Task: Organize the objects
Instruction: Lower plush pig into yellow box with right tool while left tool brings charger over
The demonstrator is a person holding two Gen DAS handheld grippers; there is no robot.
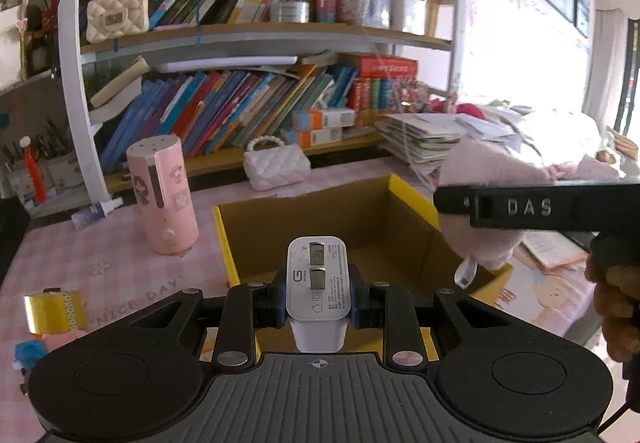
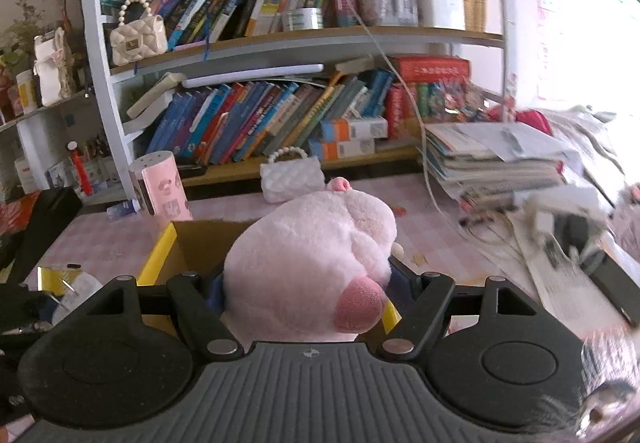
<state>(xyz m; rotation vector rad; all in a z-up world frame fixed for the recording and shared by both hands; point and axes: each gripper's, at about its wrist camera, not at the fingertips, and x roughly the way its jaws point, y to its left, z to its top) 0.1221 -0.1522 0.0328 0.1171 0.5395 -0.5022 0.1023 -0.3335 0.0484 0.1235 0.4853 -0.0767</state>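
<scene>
Straight ahead of both your grippers sits the cardboard box [image 1: 344,227], open-topped with yellow edges, on the pink checked tablecloth [image 1: 100,267]. From your left jaws the box mouth lies just beyond and slightly below the fingertips; from your right jaws its near wall [image 2: 200,243] is directly beneath and ahead, mostly hidden by what you carry.

Your right gripper [image 2: 316,291] is closed around the pink plush pig [image 2: 312,259], its soft body bulging up and forward between the fingers, snout pointing away from you. In the left view the plush [image 1: 484,211] hangs over the box's right rim, so your right hand seems the nearer of the two to dropping its load in.

Your left gripper [image 1: 319,301] is clamped tight on the white charger [image 1: 319,279], gripped across its narrow sides. Its long axis runs along the fingers, pointing forward toward the box, with the pronged face turned up at the camera.

The relation that matters: both objects line up with the box opening ahead of the jaws. The plush looks to be over the rim, though I can't tell how far above it; the charger stands at the near wall and needs a little more forward travel before you let go.
</scene>
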